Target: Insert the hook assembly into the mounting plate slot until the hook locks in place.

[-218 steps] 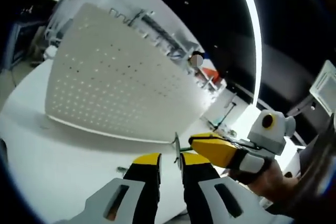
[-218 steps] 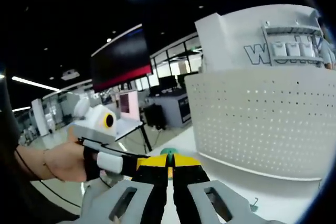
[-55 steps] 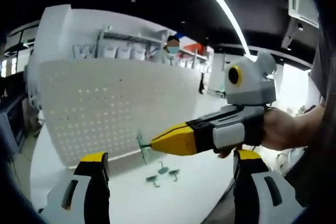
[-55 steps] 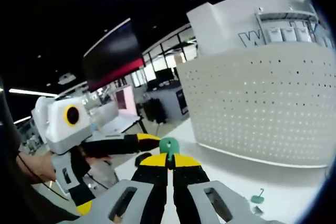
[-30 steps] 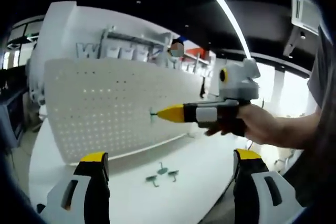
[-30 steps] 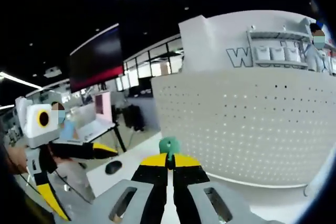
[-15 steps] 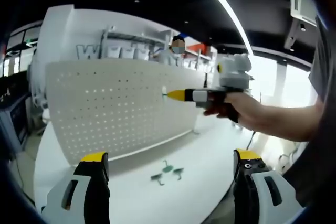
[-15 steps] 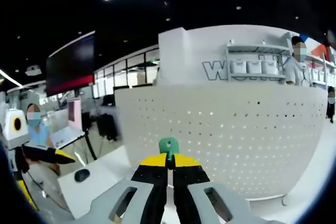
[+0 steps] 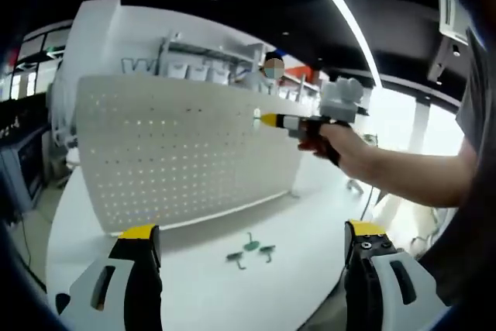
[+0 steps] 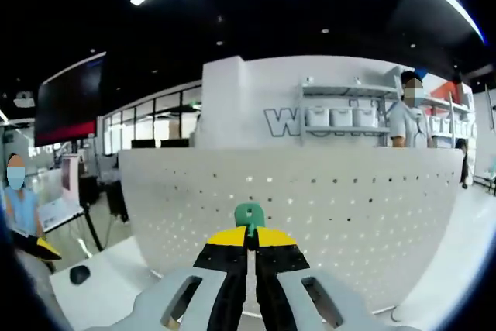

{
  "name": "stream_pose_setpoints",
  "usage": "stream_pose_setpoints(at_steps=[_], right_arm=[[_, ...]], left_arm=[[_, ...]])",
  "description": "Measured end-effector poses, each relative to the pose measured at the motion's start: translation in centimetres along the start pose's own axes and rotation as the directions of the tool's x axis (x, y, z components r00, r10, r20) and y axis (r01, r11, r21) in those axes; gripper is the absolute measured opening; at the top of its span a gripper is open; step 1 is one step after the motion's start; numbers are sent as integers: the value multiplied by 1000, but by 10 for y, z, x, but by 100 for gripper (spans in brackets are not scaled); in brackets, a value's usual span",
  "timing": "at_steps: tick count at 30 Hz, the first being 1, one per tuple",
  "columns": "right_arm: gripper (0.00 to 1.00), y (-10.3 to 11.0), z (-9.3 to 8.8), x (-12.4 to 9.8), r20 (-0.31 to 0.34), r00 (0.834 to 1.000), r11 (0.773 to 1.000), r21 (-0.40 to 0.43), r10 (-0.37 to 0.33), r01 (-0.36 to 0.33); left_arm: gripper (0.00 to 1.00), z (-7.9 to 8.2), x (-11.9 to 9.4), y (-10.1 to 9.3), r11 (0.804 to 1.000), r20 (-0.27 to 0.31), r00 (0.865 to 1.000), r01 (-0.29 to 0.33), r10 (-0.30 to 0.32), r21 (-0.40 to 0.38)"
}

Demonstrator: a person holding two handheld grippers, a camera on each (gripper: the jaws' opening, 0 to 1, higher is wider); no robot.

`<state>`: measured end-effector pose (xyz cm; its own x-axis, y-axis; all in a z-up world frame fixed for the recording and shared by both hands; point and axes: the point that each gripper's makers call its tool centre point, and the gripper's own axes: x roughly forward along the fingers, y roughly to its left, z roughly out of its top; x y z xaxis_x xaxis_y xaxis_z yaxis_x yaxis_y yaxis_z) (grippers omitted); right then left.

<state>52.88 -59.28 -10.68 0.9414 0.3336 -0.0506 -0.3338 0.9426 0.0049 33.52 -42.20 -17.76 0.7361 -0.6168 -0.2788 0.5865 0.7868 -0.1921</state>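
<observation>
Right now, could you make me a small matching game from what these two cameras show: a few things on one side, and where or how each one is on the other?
Things:
1. green hook
2. pegboard
3. spare hooks
4. left gripper

Places or states:
A. lying loose on the white table
B. standing upright on the table
C. pinched in the right gripper, close to the board
D. jaws wide apart, holding nothing

Pairs: 1-C, 2-B, 3-A, 4-D
</observation>
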Motion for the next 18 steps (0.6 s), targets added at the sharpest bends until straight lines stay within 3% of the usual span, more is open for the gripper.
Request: stream_pose_setpoints(at_steps=[8, 18], right_arm=[[0, -26, 13, 15, 55, 995, 997, -11, -81, 82], [0, -33, 22, 29, 88, 990, 994, -28, -107, 110]], left_arm=[[100, 2, -1, 10, 1000, 6, 1000, -27, 27, -14], [100, 3, -2, 18, 998, 11, 999, -48, 48, -31]])
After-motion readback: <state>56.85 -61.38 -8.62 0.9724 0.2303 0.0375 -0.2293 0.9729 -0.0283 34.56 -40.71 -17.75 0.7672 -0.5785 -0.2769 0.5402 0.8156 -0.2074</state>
